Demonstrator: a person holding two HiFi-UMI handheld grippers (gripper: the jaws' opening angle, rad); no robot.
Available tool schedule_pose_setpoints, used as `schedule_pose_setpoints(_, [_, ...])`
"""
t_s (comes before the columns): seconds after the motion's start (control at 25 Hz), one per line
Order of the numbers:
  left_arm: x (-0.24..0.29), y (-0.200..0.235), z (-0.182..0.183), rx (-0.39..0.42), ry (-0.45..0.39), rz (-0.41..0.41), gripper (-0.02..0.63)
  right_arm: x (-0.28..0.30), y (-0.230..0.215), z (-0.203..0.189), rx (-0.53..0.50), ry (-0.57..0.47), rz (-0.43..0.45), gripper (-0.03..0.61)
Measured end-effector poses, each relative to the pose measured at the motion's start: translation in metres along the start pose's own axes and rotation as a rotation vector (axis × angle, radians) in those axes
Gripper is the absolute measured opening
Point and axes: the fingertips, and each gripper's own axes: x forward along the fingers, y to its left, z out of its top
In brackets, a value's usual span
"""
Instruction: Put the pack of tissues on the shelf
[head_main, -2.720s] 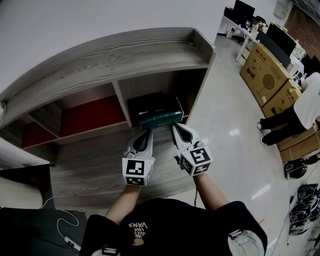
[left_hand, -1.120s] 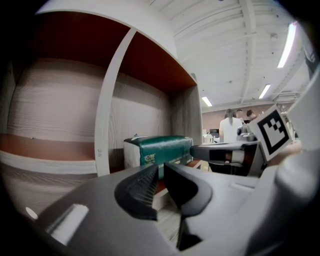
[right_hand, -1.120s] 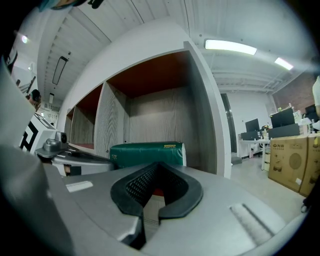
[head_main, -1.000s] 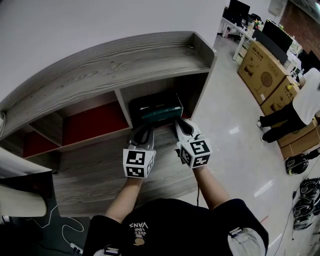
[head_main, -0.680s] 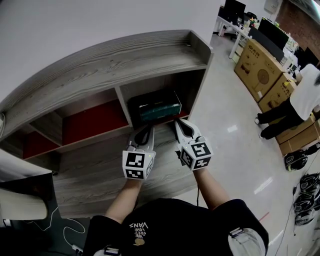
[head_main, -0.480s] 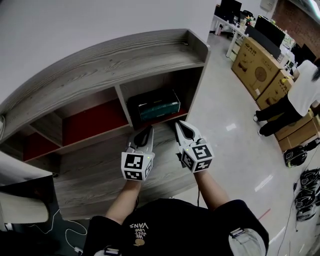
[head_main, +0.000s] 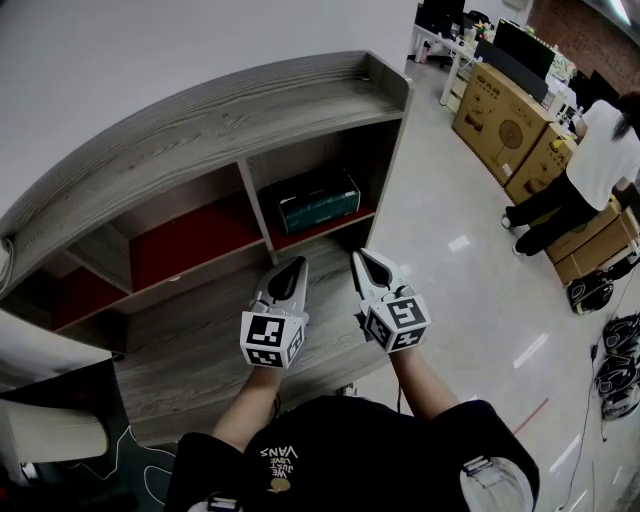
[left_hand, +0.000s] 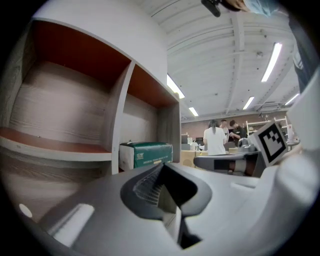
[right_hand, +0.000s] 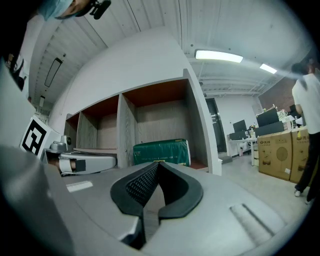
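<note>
Tissues shelved; both claws empty.
The pack (head_main: 318, 200) lies in the shelf's (head_main: 200, 130) end compartment, ahead of both claws and well apart. Left claw (head_main: 298, 264) and right claw (head_main: 358, 257) are clenched on nothing. Placement judged complete; nothing outstanding.

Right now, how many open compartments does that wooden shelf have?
3 visible: the right compartment, holding the pack of tissues; the red-backed middle compartment; the left compartment, partly cut off. More may be hidden beyond it.
</note>
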Motion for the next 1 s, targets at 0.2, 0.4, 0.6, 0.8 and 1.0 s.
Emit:
schedule_pose_setpoints(0.2, [-0.021, -0.002, -0.007, -0.001, 0.015, -0.024, 0.051, -0.019, 0.015, -0.006, 0.020, -0.008, -0.032, 0.005])
schedule_pose_setpoints(0.4, [-0.043, -0.001, -0.020, -0.005, 0.043, -0.049, 0.051, -0.036, 0.028, -0.020, 0.036, 0.014, -0.074, 0.005])
schedule_pose_setpoints(0.6, [-0.063, -0.005, -0.032, -0.019, 0.063, -0.083, 0.051, -0.055, 0.040, -0.032, 0.042, 0.024, -0.117, 0.005])
schedule_pose_setpoints(0.8, [-0.084, -0.009, -0.039, -0.039, 0.073, -0.113, 0.051, -0.073, 0.055, -0.039, 0.053, 0.023, -0.155, 0.005])
schedule_pose_setpoints(1.0, [-0.100, -0.008, -0.041, -0.044, 0.071, -0.136, 0.051, -0.090, 0.069, -0.043, 0.058, 0.024, -0.183, 0.005])
